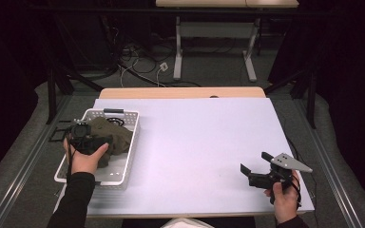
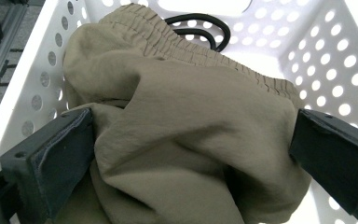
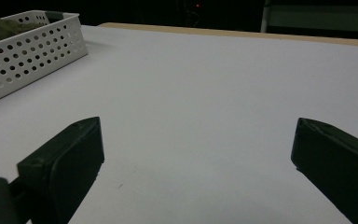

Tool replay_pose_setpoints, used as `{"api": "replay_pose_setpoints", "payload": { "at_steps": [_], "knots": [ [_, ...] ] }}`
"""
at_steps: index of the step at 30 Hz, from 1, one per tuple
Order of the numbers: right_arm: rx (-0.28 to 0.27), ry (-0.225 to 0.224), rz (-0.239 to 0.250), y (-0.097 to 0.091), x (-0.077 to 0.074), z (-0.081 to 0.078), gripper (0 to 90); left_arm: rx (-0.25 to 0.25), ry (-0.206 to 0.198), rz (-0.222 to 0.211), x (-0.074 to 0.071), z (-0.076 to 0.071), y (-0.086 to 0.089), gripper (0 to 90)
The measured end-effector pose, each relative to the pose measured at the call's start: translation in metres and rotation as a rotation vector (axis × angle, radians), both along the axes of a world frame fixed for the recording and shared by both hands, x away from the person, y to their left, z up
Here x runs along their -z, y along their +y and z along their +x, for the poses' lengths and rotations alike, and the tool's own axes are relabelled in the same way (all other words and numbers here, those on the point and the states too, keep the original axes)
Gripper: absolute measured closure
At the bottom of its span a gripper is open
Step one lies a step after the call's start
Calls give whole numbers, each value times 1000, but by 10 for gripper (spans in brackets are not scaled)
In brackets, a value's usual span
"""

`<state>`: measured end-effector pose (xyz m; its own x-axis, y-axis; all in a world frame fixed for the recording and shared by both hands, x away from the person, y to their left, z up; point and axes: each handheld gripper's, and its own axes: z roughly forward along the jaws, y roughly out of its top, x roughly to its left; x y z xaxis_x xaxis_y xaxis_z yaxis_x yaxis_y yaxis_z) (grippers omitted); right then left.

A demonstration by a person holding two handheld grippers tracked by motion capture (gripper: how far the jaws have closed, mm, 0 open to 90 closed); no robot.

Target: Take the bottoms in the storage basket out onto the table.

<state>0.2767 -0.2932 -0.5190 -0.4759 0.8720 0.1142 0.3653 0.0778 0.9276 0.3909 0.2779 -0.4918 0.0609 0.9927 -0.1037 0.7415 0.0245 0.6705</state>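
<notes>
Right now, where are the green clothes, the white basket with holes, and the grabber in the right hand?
green clothes (image 2: 191, 121), left gripper view, on the folded cloth between the jaws.
white basket (image 1: 129, 142), high view, on its right wall.
right gripper (image 1: 255, 162), high view, midway between its open fingertips.

Desk carries a pale lavender sheet; wooden edge exposed at the far side. Beyond it, grey floor with tangled cables and a second, white-legged table. Surroundings dark; black frame struts flank both sides.
</notes>
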Motion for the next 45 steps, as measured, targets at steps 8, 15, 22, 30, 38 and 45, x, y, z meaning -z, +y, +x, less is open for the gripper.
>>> {"api": "replay_pose_setpoints", "payload": {
  "at_steps": [8,15,22,30,38,45],
  "knots": [
    [-5,9,-4,0,1,0,24,1,33,10,4,5,2,0],
    [-11,17,-7,1,2,2,27,-5,66,39,9,9,1,0],
    [-13,21,-6,1,3,2,29,-6,78,40,12,10,1,0],
    [-12,35,-3,1,4,3,32,-12,117,18,21,12,6,0],
    [-13,37,-6,1,4,3,33,-16,142,18,25,13,7,0],
    [-17,38,-7,2,5,3,34,-14,148,32,27,14,6,0]
  ]
}}
